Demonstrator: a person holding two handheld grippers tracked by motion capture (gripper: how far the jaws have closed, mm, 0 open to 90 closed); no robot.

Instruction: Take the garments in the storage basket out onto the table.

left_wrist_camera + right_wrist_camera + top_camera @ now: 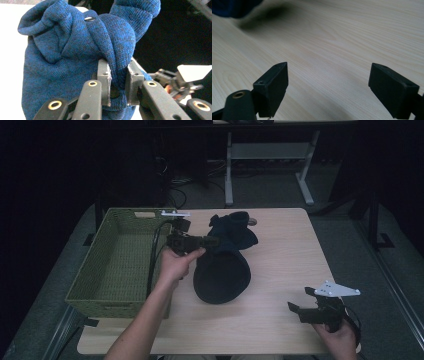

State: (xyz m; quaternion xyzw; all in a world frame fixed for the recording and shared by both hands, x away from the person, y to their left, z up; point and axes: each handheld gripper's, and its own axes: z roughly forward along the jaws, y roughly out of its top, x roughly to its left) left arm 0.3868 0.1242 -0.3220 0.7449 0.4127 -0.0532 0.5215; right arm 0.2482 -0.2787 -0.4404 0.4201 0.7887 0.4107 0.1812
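Blue knit hat (223, 262) at frame centre, on the bench (280, 270) – your left tongs (212, 241) pinch its fabric, right tongs (301, 302) gape empty, lower right. Green basket (90, 277) at left – transfer not done.

A dark blue knitted garment (222, 262) sits mid-surface, just right of the green woven basket (120, 260), and it's bunched up at the far end into soft folds and lumps. The near end spreads into a rounded, flatter lobe lying on the wood. Close up, it's a thick ribbed knit, deep blue with darker flecks, one fold pinched upright between the pads of the left claw (119, 82).
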